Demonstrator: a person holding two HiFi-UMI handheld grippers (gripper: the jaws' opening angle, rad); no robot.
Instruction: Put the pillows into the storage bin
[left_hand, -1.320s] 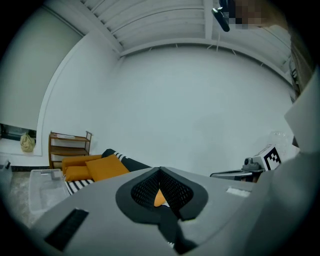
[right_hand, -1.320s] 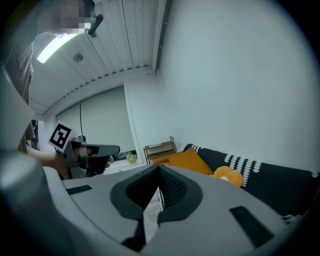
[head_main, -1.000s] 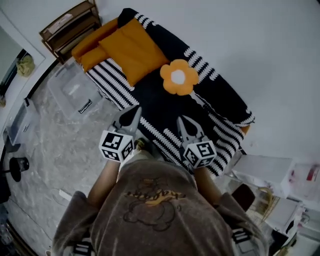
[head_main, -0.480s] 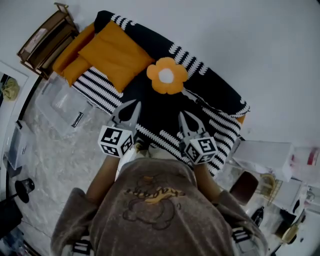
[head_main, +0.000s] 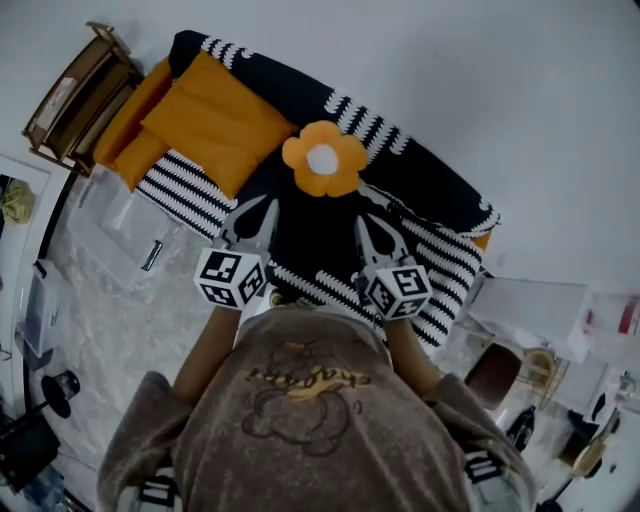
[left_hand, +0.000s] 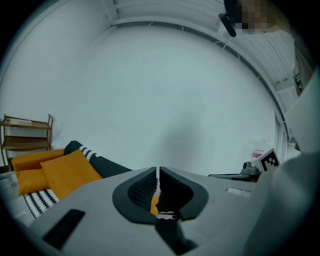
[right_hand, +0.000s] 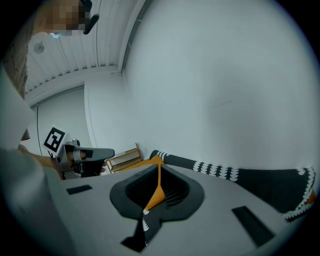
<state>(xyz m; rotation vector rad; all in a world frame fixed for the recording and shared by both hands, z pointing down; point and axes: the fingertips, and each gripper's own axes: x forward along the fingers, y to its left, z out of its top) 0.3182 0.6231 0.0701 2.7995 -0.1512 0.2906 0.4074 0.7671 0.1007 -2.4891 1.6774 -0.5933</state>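
Two orange pillows lie at the head of a bed with a black-and-white striped cover. A flower-shaped orange pillow with a white centre rests mid-bed. A clear storage bin stands on the floor left of the bed. My left gripper and right gripper hover over the near bed edge, both shut and holding nothing. In the left gripper view the gripper points at the wall above the orange pillows. The right gripper looks along the cover.
A wooden shelf stands by the head of the bed. A white unit and cluttered small items sit at the right. Another clear container lies on the marble floor at the far left. The white wall runs behind the bed.
The head view has shifted, so the bed and pillows sit further left and up in frame. Both grippers stay shut over the bed edge, close to where they were.
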